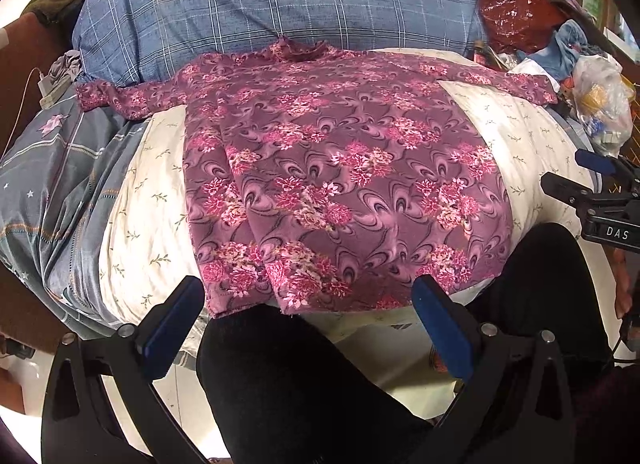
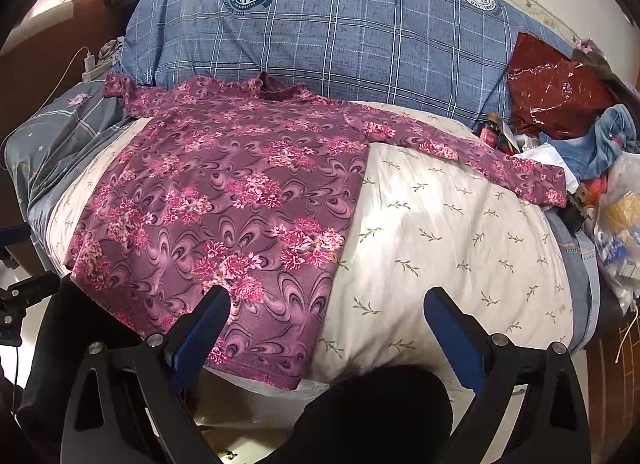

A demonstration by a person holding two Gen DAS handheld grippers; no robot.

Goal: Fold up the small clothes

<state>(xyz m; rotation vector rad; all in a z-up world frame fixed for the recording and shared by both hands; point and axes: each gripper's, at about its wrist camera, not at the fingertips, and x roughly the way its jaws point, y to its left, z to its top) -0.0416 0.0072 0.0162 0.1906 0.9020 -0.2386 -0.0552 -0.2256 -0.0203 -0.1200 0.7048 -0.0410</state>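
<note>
A purple shirt with pink flowers [image 1: 340,167] lies flat on a cream sheet with small leaves [image 1: 152,199], collar at the far end, both long sleeves spread sideways. It also shows in the right wrist view [image 2: 224,199]. My left gripper [image 1: 308,316] is open and empty, hovering just short of the shirt's near hem. My right gripper [image 2: 328,332] is open and empty, near the hem's right corner, its left finger [image 2: 200,328] over the cloth. The right gripper also shows at the right edge of the left wrist view [image 1: 592,191].
A blue plaid pillow [image 1: 280,7] lies behind the collar. A grey quilt [image 1: 52,167] is bunched at the left. A red foil bag [image 2: 556,83], denim cloth [image 2: 604,135] and plastic bags [image 2: 620,223] crowd the right side. The person's dark legs [image 1: 304,384] are at the near edge.
</note>
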